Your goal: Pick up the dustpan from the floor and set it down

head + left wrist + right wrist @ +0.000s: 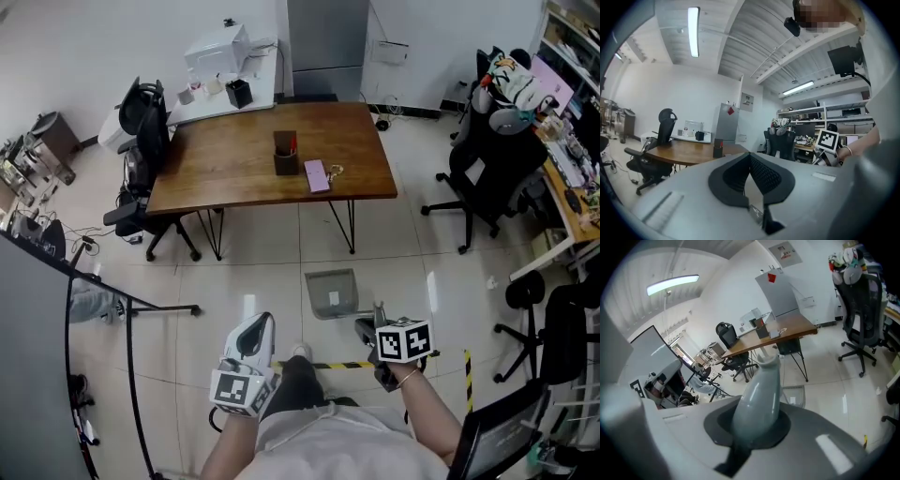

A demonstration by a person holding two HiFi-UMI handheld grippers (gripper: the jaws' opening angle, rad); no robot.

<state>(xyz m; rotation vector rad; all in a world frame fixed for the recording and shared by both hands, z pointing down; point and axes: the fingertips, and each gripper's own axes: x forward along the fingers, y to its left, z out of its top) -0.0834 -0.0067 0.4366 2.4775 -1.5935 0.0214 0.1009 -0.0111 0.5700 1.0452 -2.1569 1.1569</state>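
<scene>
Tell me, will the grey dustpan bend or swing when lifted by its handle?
Probably stiff: the dustpan looks like moulded plastic. Held by the right gripper on its long handle, it may swing. The glossy handle might slip.

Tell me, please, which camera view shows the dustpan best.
The head view: the dustpan shows from above, pan whole, just ahead of the right gripper. The right gripper view shows mostly its handle, clamped between the jaws, with part of the pan beyond. The left gripper view does not show it.

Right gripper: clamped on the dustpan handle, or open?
Shut on it. In the right gripper view the right gripper pinches the grey dustpan handle between its jaws.
</scene>
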